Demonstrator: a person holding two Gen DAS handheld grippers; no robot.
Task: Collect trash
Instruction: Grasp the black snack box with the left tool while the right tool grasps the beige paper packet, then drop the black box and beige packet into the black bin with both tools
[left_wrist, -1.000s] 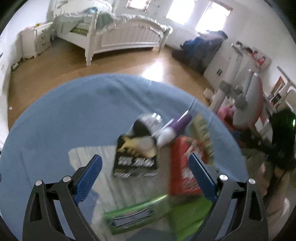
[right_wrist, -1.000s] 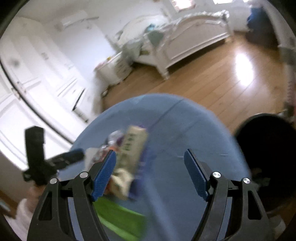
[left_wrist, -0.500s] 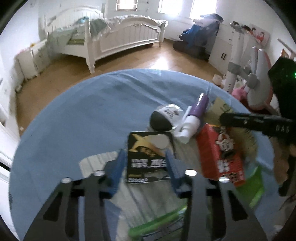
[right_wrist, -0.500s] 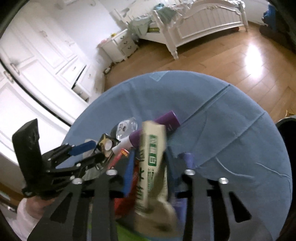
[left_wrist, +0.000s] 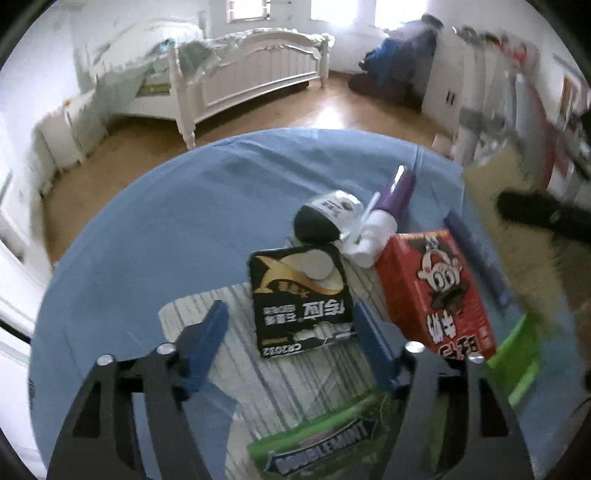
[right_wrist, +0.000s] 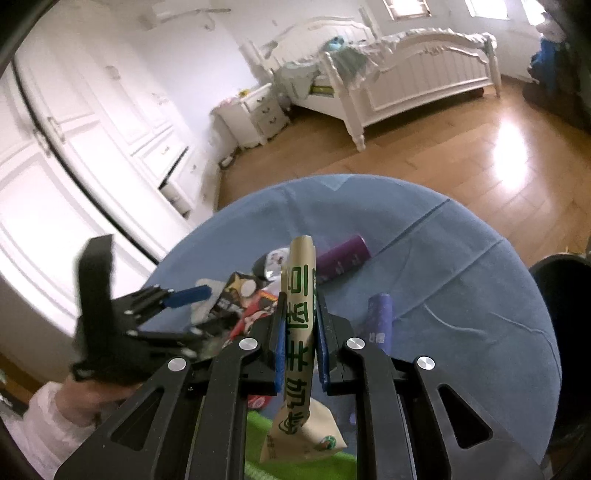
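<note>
Trash lies on a round table with a blue cloth (left_wrist: 147, 240). My left gripper (left_wrist: 290, 314) is open, its fingers on either side of the near end of a black battery card (left_wrist: 301, 295). Beside the card are a red milk carton (left_wrist: 436, 288), a purple-and-white bottle (left_wrist: 384, 218), a crushed can (left_wrist: 325, 218), a blue pen (left_wrist: 476, 258) and a green gum pack (left_wrist: 325, 443). My right gripper (right_wrist: 300, 317) is shut on a flattened tan carton with green print (right_wrist: 301, 295), held above the table. The left gripper shows in the right wrist view (right_wrist: 177, 306).
A black trash bin (right_wrist: 569, 332) stands at the table's right edge. A purple tube (right_wrist: 380, 317) and the purple bottle (right_wrist: 343, 253) lie on the cloth. A white bed (left_wrist: 240, 74), wardrobe doors (right_wrist: 74, 147) and wooden floor lie beyond.
My right gripper closed on the tan carton and lifted it. My left gripper came down over the battery card, narrowed its opening, then widened somewhat.
</note>
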